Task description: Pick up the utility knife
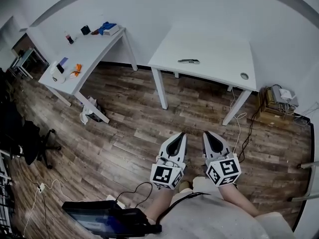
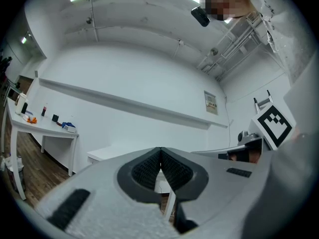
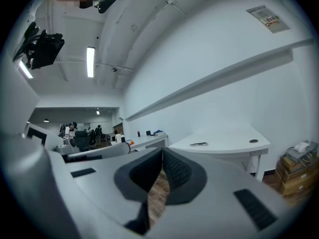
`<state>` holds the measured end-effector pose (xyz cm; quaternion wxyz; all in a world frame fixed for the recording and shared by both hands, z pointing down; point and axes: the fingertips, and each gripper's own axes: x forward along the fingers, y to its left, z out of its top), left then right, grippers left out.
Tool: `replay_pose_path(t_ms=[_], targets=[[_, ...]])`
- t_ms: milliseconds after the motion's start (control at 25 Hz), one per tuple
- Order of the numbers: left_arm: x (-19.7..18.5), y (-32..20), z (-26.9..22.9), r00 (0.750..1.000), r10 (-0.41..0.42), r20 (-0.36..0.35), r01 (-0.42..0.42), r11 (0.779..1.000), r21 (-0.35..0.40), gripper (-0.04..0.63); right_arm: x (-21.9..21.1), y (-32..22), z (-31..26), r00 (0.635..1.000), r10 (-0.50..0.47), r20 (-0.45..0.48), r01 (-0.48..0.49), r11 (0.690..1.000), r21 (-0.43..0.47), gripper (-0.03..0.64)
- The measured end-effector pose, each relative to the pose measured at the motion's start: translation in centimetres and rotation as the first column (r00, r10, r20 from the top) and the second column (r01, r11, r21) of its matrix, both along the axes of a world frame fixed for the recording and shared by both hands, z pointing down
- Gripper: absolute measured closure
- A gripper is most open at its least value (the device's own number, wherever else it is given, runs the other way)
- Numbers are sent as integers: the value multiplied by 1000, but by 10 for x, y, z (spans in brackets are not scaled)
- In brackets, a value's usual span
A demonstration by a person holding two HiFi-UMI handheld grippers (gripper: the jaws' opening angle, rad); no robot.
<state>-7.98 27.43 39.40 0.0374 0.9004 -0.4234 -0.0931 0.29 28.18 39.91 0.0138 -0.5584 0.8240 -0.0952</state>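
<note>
The utility knife (image 1: 189, 61), dark and slim, lies on a white table (image 1: 219, 49) against the far wall; in the right gripper view the knife (image 3: 199, 144) shows small on that table (image 3: 234, 144). Both grippers are held side by side over the wooden floor, well short of the table. My left gripper (image 1: 181, 135) has its jaws pressed together with nothing between them, its tips (image 2: 160, 150) meeting. My right gripper (image 1: 206, 135) is shut and empty too, its jaws touching at the tip (image 3: 162, 151).
A second white table (image 1: 84, 49) stands at the left with small items: a blue object (image 1: 106, 28), an orange one (image 1: 76, 70), a bottle. A cardboard box with cables (image 1: 273, 106) sits right of the knife's table. An office chair (image 1: 30, 143) stands at far left.
</note>
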Motion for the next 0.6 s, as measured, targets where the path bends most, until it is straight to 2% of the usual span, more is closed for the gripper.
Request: replay_pose_path(t_ms=[280,480,600], targets=[[6,-20,5,1000,-1,-9,1,1000,-20,588,8,-19,-4,1000,0,23,-1,1000,12,609],[17,-39,4,999,12,31,-12,1000,-3,588,9,-42,-3,999,-23,43,22,1000,15,608],[19,-61,5,1000,3,31,-3,1000,-4,588,10,-64,-4,998,-36,53,35,999,19,609]])
